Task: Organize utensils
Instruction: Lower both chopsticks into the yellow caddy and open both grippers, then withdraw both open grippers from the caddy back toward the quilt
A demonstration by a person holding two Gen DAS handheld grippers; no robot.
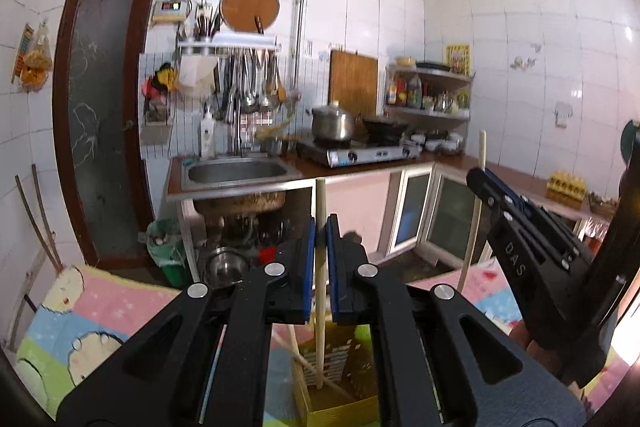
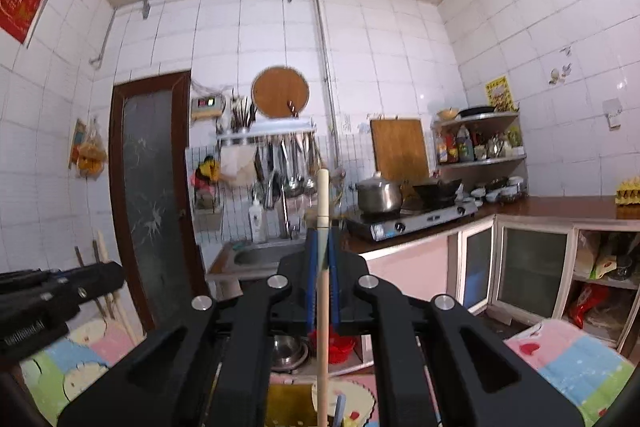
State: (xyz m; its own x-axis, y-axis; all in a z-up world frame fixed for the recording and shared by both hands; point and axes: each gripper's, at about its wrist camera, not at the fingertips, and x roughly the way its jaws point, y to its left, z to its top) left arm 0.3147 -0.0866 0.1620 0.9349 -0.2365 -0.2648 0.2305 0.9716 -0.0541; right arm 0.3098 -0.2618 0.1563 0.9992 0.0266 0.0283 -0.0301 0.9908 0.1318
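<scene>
My left gripper (image 1: 320,227) is shut on a pale wooden chopstick (image 1: 320,291) that stands upright, its lower end inside a yellow utensil box (image 1: 340,403) below the fingers. Another chopstick (image 1: 298,351) leans in that box. My right gripper (image 2: 322,239) is shut on a second wooden chopstick (image 2: 323,299), held upright; the yellow box (image 2: 288,403) sits below it. In the left wrist view the right gripper (image 1: 480,179) shows at the right, holding its chopstick (image 1: 474,227) above the mat.
A pastel patchwork mat (image 1: 80,327) covers the surface under the box. Beyond are a sink (image 1: 240,171), a gas stove (image 1: 360,151) with a pot, hanging ladles (image 1: 248,87), floor cabinets (image 2: 532,267) and a corner shelf (image 2: 480,143).
</scene>
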